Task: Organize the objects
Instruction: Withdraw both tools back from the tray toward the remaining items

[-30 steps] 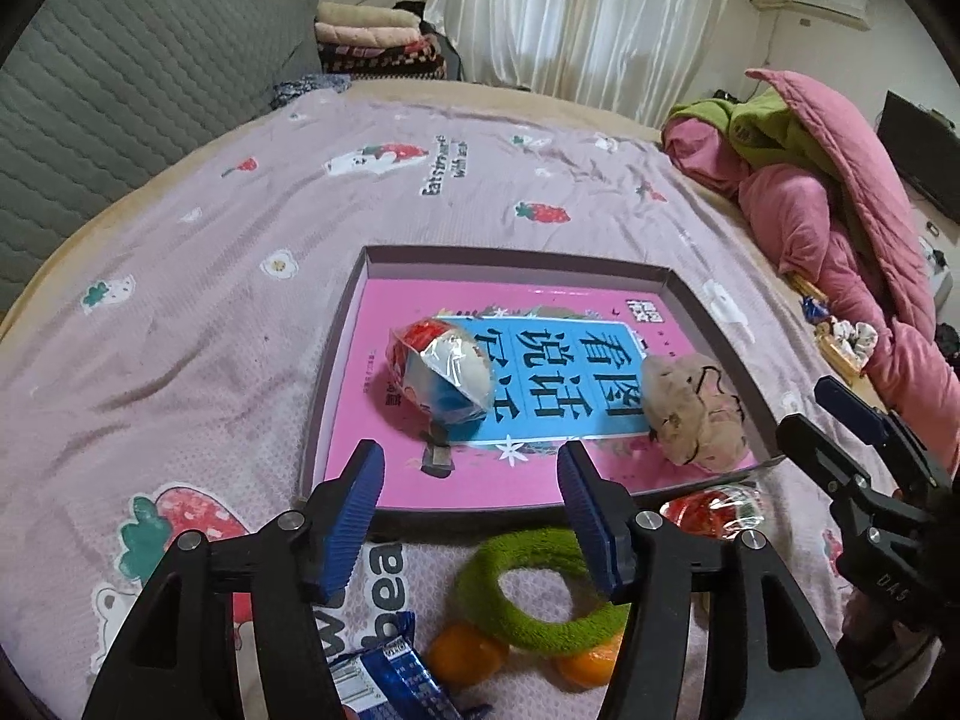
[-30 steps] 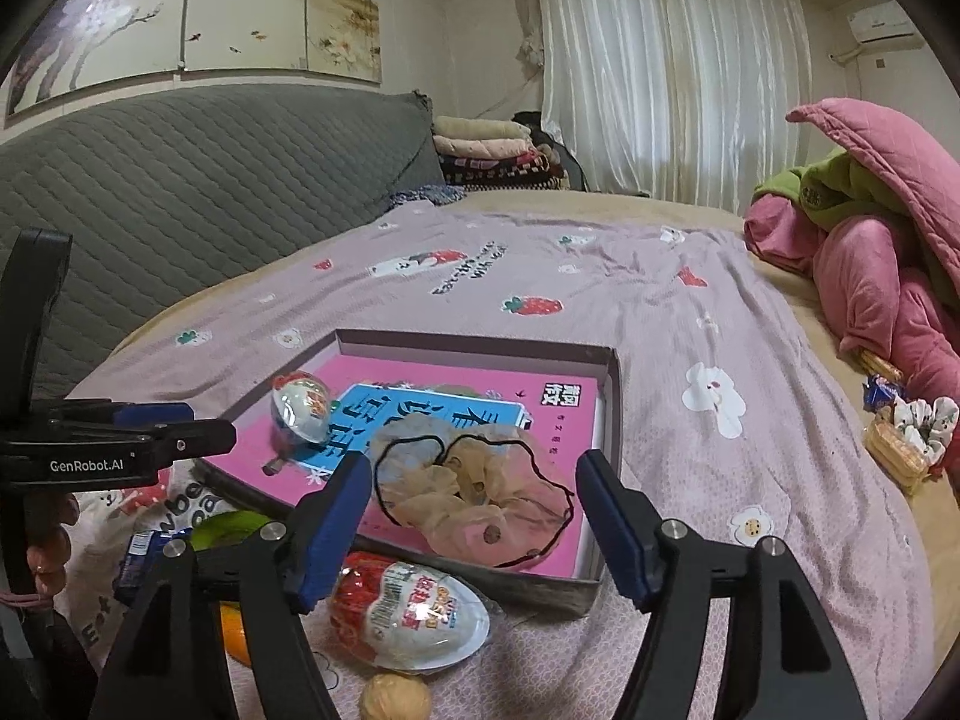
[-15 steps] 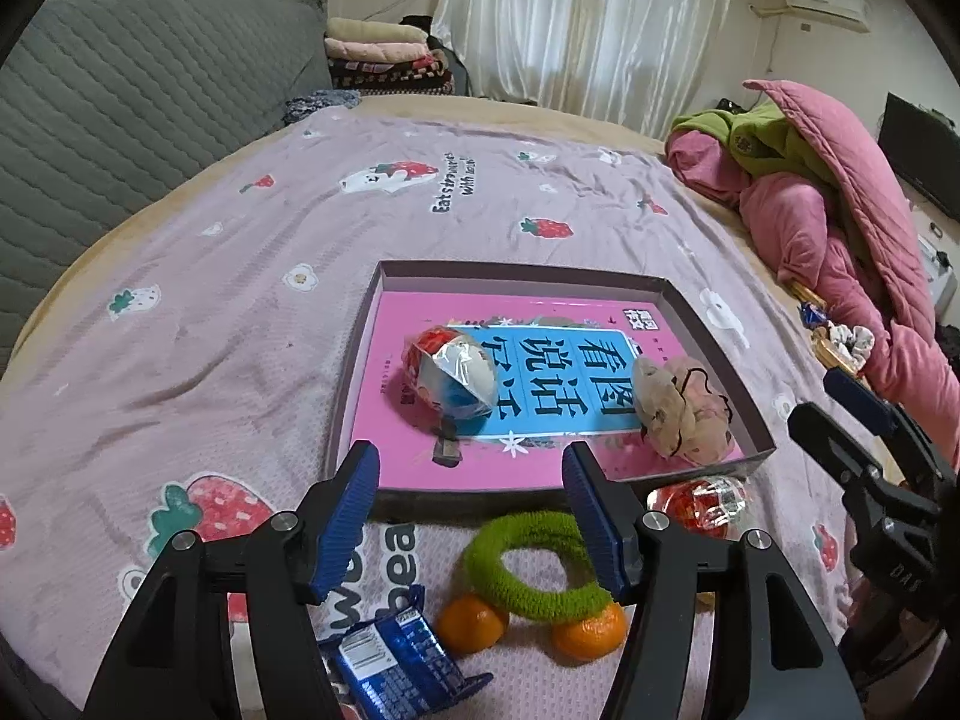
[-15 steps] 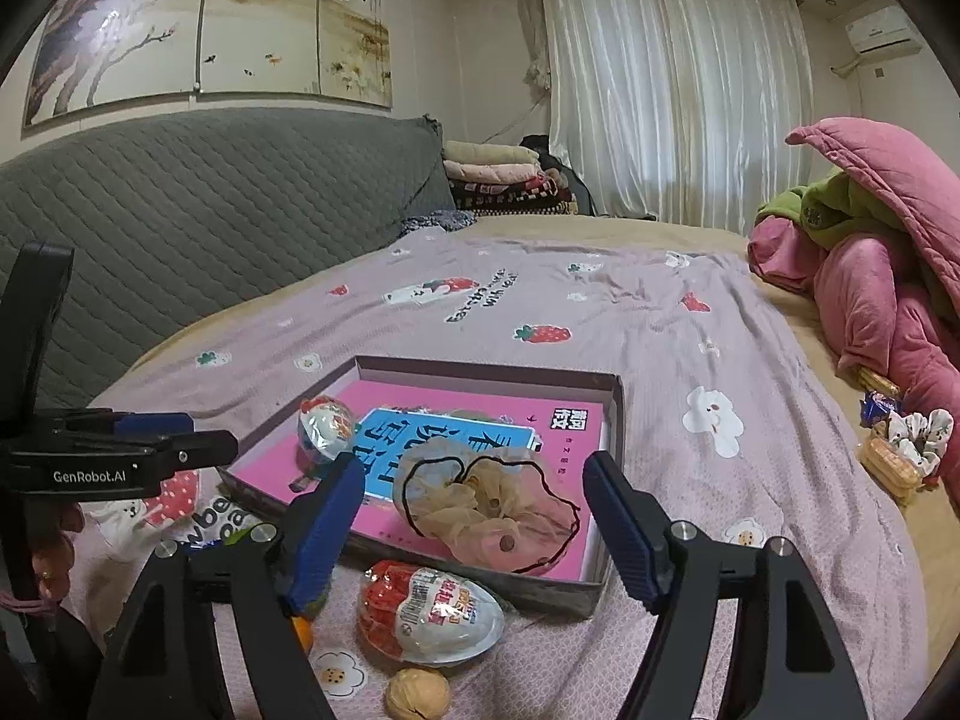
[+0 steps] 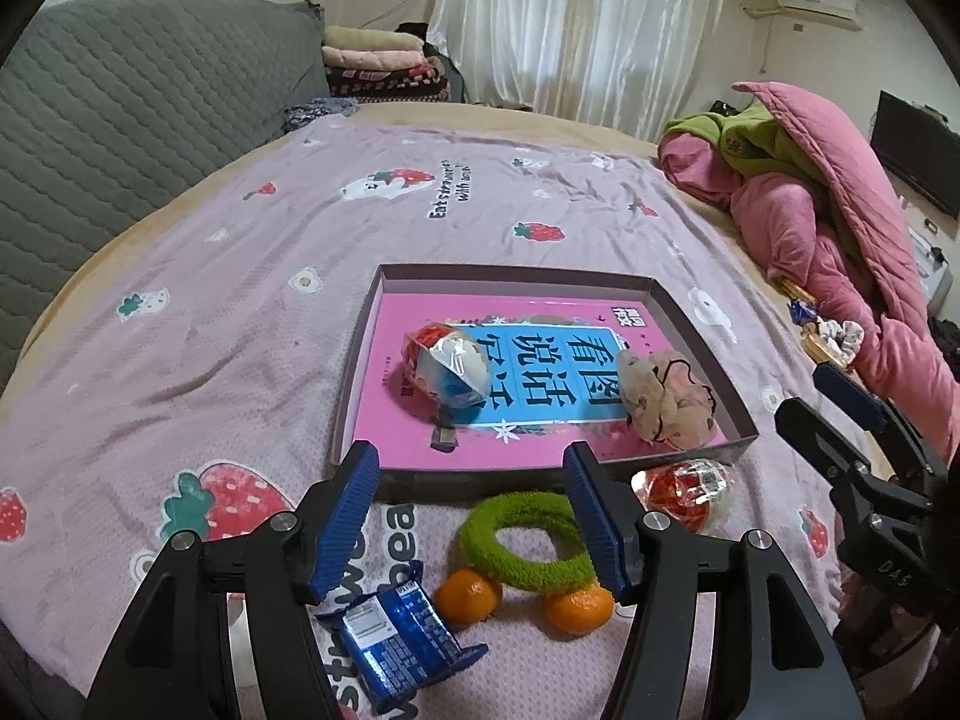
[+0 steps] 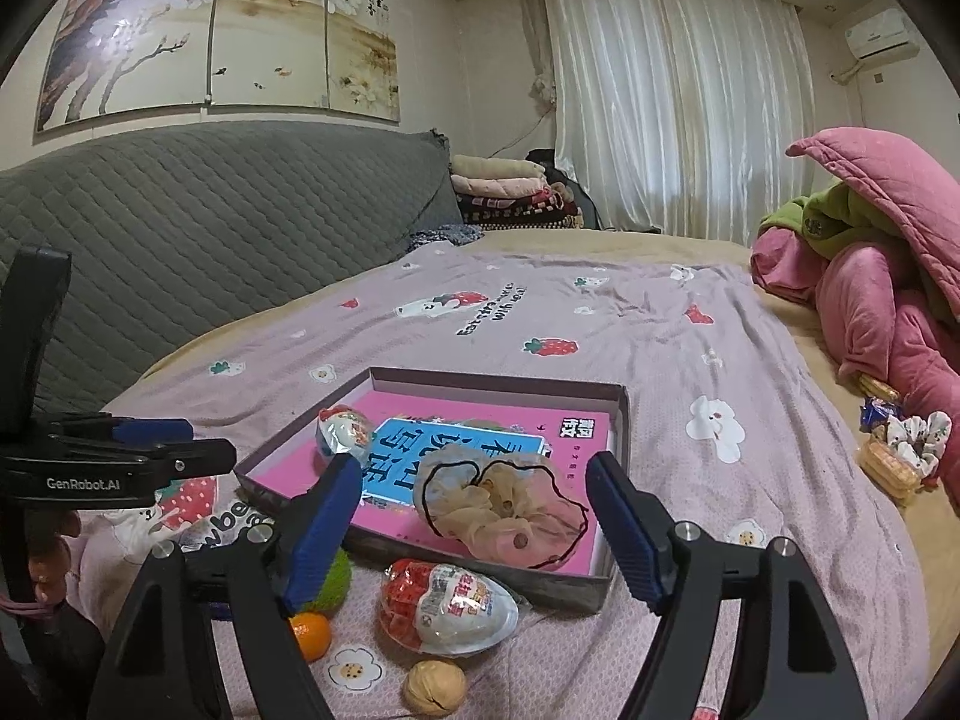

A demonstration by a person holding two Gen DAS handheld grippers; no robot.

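Observation:
A shallow grey box [image 5: 360, 360] lies on the bed and holds a pink book [image 5: 528, 324], a foil egg [image 5: 447, 369] and a beige scrunchie [image 5: 663, 399]. In front of it lie a green scrunchie [image 5: 522, 540], two mandarins [image 5: 468, 597] [image 5: 579, 609], a blue snack packet [image 5: 396, 645] and a second foil egg [image 6: 447, 606], with a walnut [image 6: 435, 687] by it. My left gripper [image 5: 471, 516] is open and empty above the green scrunchie. My right gripper [image 6: 474, 525] is open and empty above the second egg, which also shows in the left wrist view [image 5: 684, 486].
The bed has a lilac strawberry-print sheet [image 5: 240, 276] and a grey quilted headboard [image 6: 210, 240]. Pink and green quilts [image 5: 840, 210] are heaped at the right. Snacks and a white scrunchie [image 6: 906, 444] lie at the right edge. Folded blankets [image 6: 504, 192] are stacked at the far end.
Both grippers have drawn back and up from the box, so more of the loose items in front of it shows. Both stay open and empty.

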